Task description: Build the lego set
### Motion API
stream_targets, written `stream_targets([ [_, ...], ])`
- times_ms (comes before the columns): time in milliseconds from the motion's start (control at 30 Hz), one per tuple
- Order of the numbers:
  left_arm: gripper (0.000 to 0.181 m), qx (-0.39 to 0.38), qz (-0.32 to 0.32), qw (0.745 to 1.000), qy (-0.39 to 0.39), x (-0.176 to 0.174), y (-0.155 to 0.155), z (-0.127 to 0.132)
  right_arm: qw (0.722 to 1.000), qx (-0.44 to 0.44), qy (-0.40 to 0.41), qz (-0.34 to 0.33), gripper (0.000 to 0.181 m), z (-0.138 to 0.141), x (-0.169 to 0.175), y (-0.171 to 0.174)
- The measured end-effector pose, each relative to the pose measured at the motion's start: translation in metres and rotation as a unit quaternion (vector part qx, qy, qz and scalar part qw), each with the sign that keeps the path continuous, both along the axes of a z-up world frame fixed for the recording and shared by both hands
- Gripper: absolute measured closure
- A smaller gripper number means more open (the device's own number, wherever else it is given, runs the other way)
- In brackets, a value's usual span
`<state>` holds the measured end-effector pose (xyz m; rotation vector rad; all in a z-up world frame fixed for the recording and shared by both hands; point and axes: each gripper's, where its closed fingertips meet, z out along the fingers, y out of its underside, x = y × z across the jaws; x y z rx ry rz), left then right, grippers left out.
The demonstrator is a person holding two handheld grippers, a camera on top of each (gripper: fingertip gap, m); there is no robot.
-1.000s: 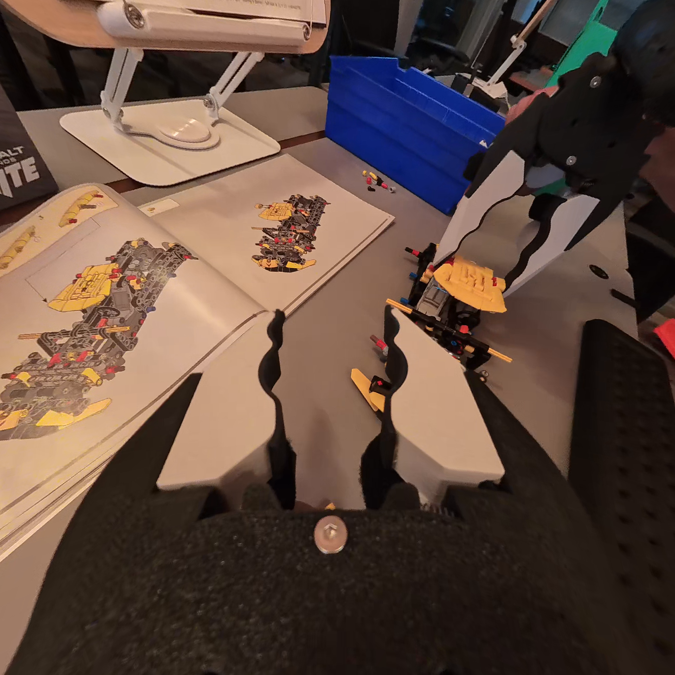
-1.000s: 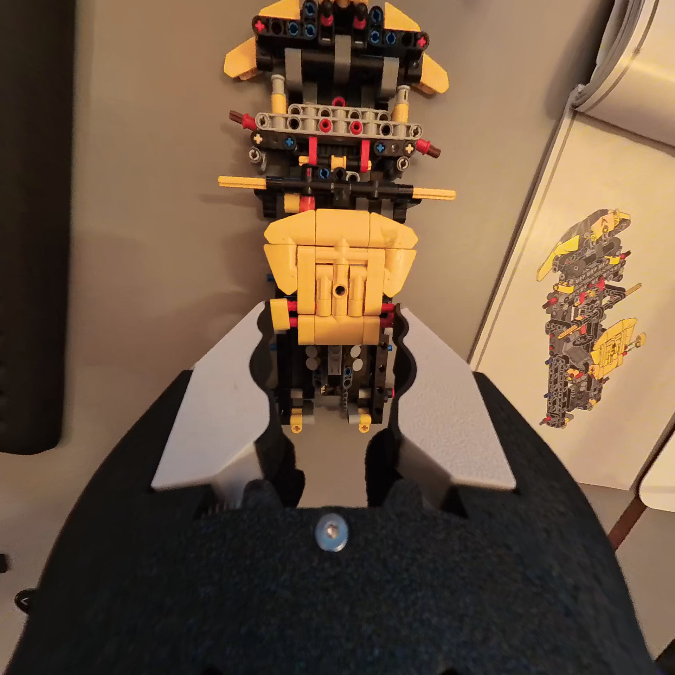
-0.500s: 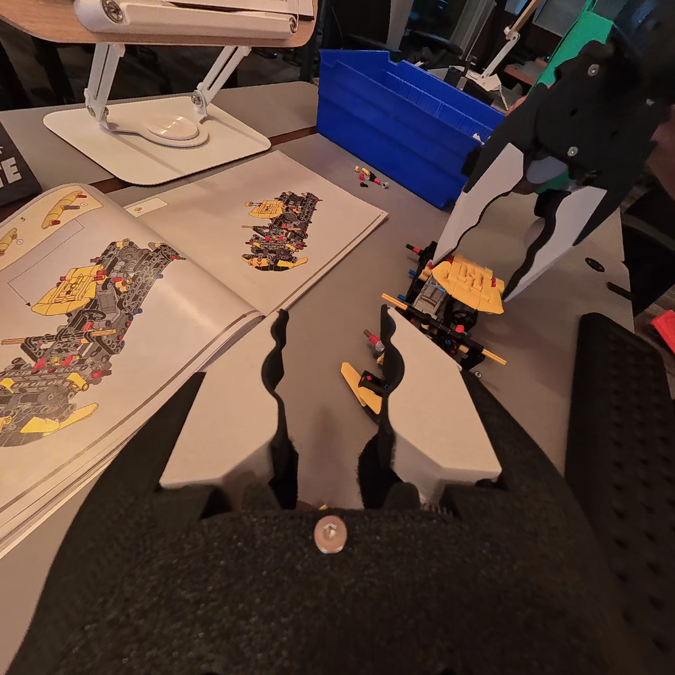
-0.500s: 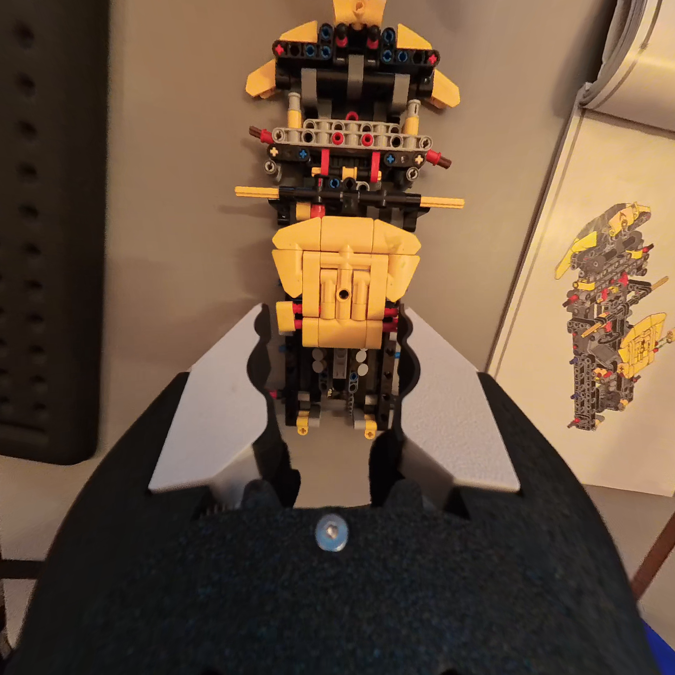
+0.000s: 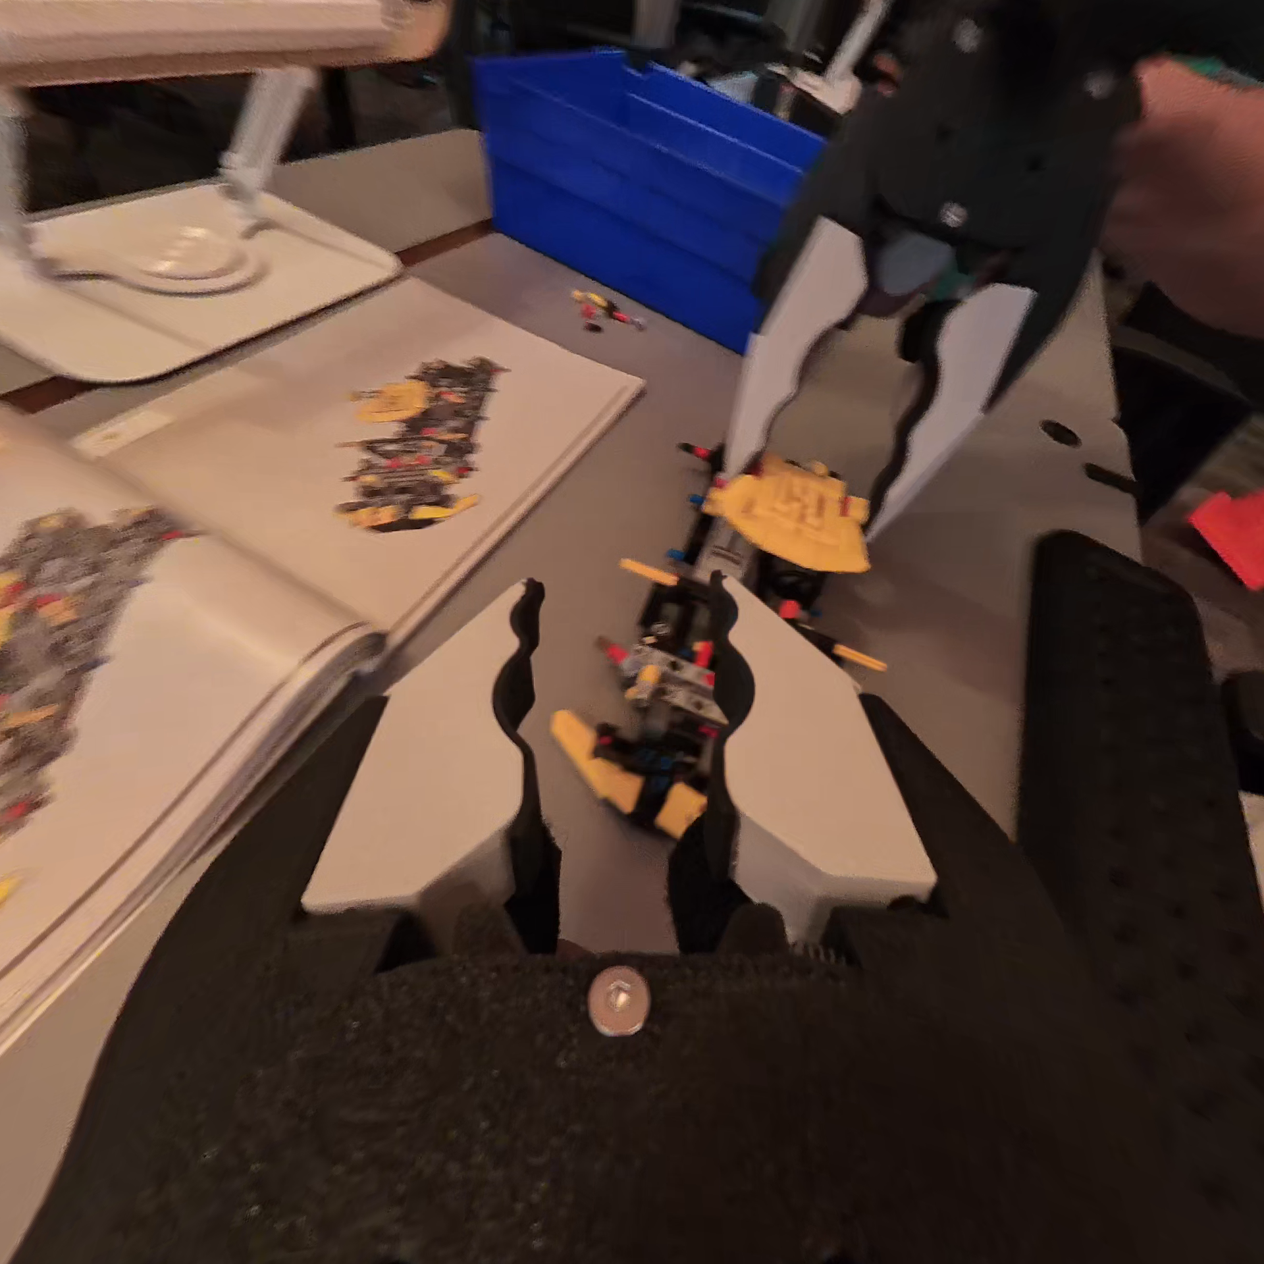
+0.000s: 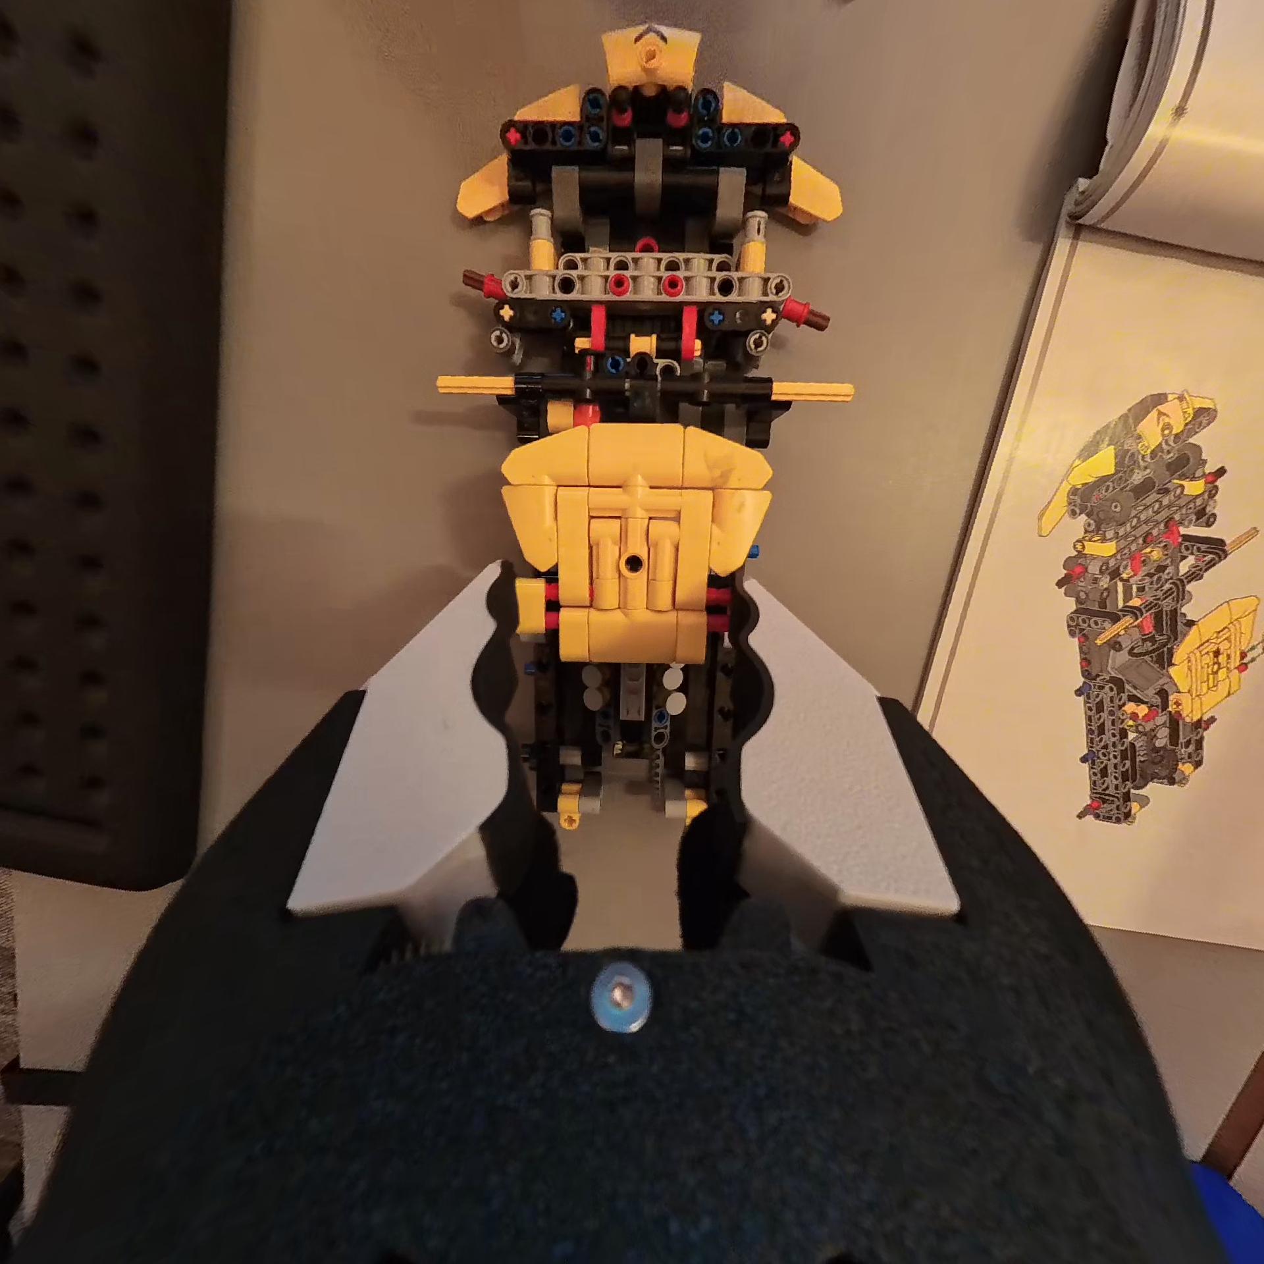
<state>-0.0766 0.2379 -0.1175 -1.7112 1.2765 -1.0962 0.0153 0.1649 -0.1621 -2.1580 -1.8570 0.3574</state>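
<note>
Each gripper has a wide black body with a rough, felt-like surface and one round silver screw in the middle near the camera. The left gripper (image 5: 619, 588) carries two light grey, wedge-shaped fingers (image 5: 438, 739) with wavy black pads on the inner edges. The right gripper (image 6: 619, 574) has the same grey fingers (image 6: 834, 752) and black wavy lining.

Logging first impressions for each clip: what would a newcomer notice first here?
The long yellow-and-black lego model lying on the grey table, with the right gripper straddling its near end. Next, the open instruction booklet beside the model, and the blue bin at the table's far side.
</note>
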Motion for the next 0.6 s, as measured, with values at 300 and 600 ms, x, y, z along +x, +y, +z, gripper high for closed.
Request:
stream_targets([
  [300,0.144,-0.052,-0.109,0.992,0.048,0.061,-0.066,-0.025,0.999,0.023,0.022,0.002,0.121,0.001,0.000,0.002],
  [600,0.151,-0.037,-0.088,0.994,0.048,0.064,-0.069,-0.030,0.998,0.033,0.060,-0.014,0.105,0.003,-0.005,0.003],
])
